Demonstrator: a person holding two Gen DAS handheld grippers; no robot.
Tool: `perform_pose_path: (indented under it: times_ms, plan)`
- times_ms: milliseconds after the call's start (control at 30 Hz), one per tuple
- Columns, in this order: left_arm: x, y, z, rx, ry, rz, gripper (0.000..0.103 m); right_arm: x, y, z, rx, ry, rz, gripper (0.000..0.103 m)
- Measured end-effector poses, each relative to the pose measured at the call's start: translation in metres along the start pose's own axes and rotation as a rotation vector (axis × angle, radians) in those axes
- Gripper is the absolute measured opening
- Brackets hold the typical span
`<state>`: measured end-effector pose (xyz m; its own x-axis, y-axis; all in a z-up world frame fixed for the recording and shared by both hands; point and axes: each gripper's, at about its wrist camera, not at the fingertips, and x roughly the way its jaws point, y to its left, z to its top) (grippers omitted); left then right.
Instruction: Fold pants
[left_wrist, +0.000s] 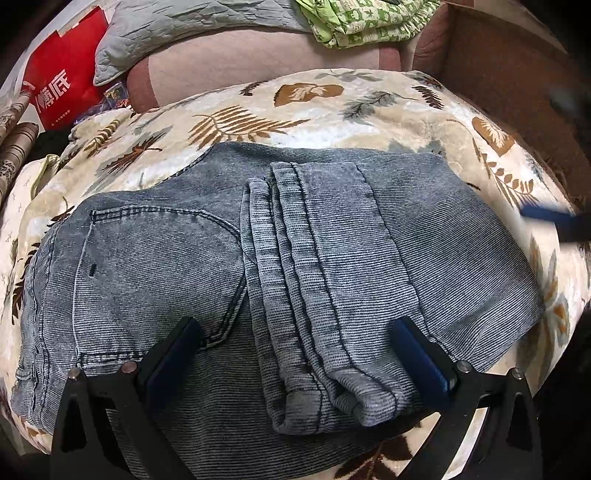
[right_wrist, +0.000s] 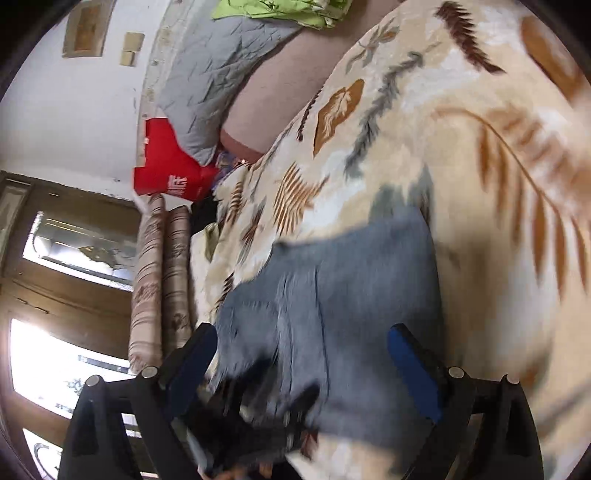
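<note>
The pants (left_wrist: 229, 258) lie mid-frame on the leaf-print blanket (left_wrist: 332, 107), legs already doubled back over the seat — a first fold looks made. The left gripper (left_wrist: 295, 354) hovers above the near edge, jaws wide, holding nothing. The right gripper (right_wrist: 303, 365) — blurred — is likewise spread and empty. Next, I judge: pinch one end and fold across.

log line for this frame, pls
stage: pants folded on leaf blanket | left gripper: open above pants | right gripper: open, blurred | grasp: none
</note>
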<state>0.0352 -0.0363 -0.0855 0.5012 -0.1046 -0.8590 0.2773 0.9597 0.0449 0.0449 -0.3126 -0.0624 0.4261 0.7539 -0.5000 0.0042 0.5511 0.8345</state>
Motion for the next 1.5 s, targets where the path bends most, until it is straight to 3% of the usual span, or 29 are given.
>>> perform_pose_path:
  times_ms: [67, 133, 167, 233, 367, 400, 467, 567, 633, 700, 833, 933, 1100, 1167, 1267, 1300, 1367, 1500]
  plan:
    - [-0.006, 0.005, 0.003, -0.033, 0.0, -0.018, 0.103, -0.001, -0.02, -0.022, 0.056, 0.015, 0.012, 0.096]
    - [-0.021, 0.013, 0.004, -0.064, -0.036, -0.032, 0.103, 0.016, -0.049, -0.034, 0.105, 0.071, -0.04, 0.091]
    - [-0.031, 0.018, 0.003, -0.073, -0.063, -0.037, 0.103, 0.011, -0.054, -0.037, 0.122, 0.022, -0.011, 0.091]
    - [-0.05, 0.03, 0.0, -0.087, -0.113, -0.024, 0.103, 0.0, -0.044, -0.036, 0.134, 0.017, -0.015, 0.091]
    - [-0.072, 0.066, -0.012, -0.203, -0.159, 0.005, 0.103, -0.017, -0.009, -0.046, 0.019, -0.017, 0.047, 0.091]
    - [-0.073, 0.077, -0.016, -0.24, -0.163, 0.001, 0.103, -0.015, -0.009, -0.05, 0.007, -0.016, 0.026, 0.092]
    - [-0.074, 0.094, -0.021, -0.302, -0.17, -0.026, 0.103, 0.006, -0.033, -0.054, 0.033, 0.036, -0.112, 0.09]
    - [-0.074, 0.108, -0.026, -0.332, -0.182, -0.019, 0.103, -0.004, -0.037, -0.053, 0.097, -0.012, -0.048, 0.09]
    - [-0.072, 0.116, -0.03, -0.358, -0.198, -0.02, 0.103, -0.021, -0.017, -0.05, 0.045, -0.059, -0.048, 0.09]
    - [-0.069, 0.124, -0.033, -0.391, -0.204, -0.037, 0.103, -0.024, -0.005, -0.051, -0.004, -0.048, -0.017, 0.09]
    - [-0.065, 0.134, -0.038, -0.424, -0.225, -0.062, 0.103, 0.006, -0.036, -0.06, 0.054, 0.046, -0.135, 0.089]
    - [-0.066, 0.139, -0.042, -0.424, -0.263, -0.049, 0.103, 0.0, -0.014, -0.054, 0.033, 0.004, -0.141, 0.089]
    - [-0.057, 0.15, -0.045, -0.477, -0.251, -0.086, 0.103, 0.01, 0.047, -0.052, -0.085, 0.022, -0.049, 0.089]
    - [-0.059, 0.153, -0.046, -0.482, -0.263, -0.084, 0.103, 0.035, 0.044, -0.057, -0.063, 0.069, -0.013, 0.089]
    - [-0.061, 0.157, -0.049, -0.494, -0.272, -0.086, 0.103, 0.065, 0.009, -0.071, 0.027, 0.145, -0.079, 0.089]
    - [-0.062, 0.159, -0.05, -0.498, -0.276, -0.082, 0.103, 0.06, 0.012, -0.072, 0.022, 0.095, -0.059, 0.089]
    - [-0.063, 0.16, -0.05, -0.509, -0.282, -0.084, 0.103, 0.054, 0.023, -0.069, 0.02, 0.092, -0.049, 0.089]
    - [-0.064, 0.157, -0.049, -0.5, -0.291, -0.082, 0.103, 0.049, 0.054, -0.071, -0.047, 0.073, 0.055, 0.089]
